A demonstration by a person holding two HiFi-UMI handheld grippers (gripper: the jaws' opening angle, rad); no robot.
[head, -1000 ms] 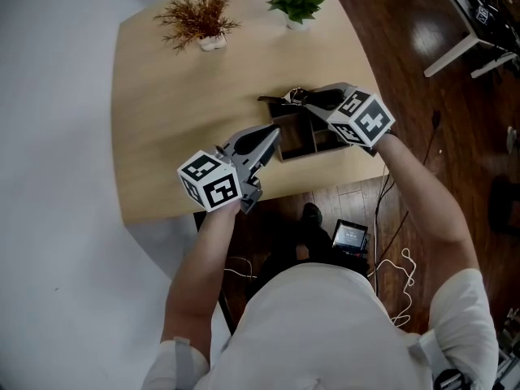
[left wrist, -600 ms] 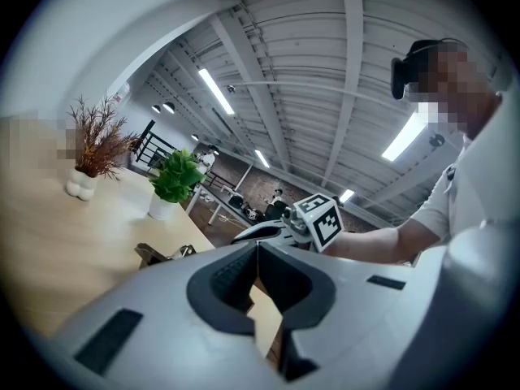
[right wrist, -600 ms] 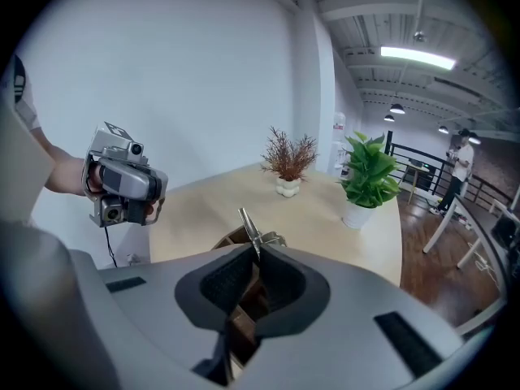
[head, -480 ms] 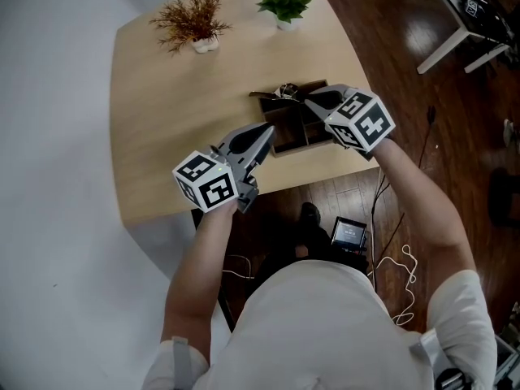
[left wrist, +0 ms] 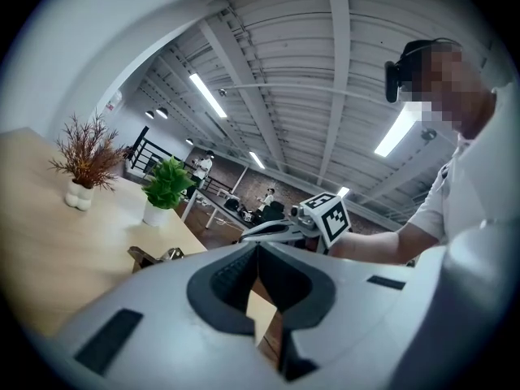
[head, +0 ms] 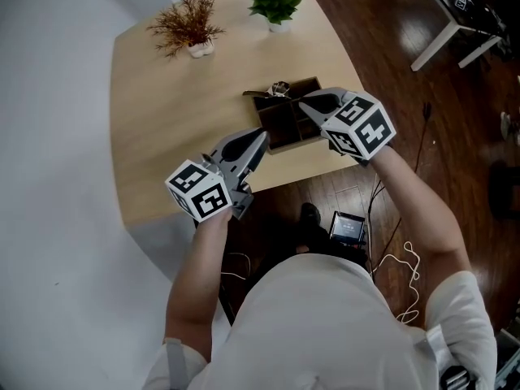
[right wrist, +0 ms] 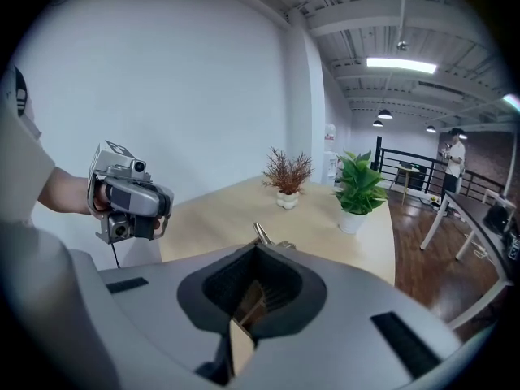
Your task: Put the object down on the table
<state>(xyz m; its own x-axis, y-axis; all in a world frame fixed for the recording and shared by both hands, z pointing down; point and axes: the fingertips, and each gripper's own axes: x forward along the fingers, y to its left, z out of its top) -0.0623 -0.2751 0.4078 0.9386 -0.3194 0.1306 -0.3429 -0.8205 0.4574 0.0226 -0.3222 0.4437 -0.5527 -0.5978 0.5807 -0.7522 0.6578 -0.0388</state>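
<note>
The box (head: 282, 125) already seems to rest on the counter (head: 162, 120) near its front edge, but my left tongs (head: 263, 135) and right tongs (head: 302, 99) are both closed on its walls, so, as I judge it, letting go and backing off remains.

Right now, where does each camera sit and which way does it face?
Head view: on the person's head, looking steeply down at the table; shows both forearms, left gripper and right gripper shut on the wooden tray.
Left gripper view: on that gripper, looking along its shut jaws toward the right gripper and forearm.
Right gripper view: on that gripper, looking along its jaws toward the left gripper.
Shared: both gripper views show the green plant and dry red plant.
</note>
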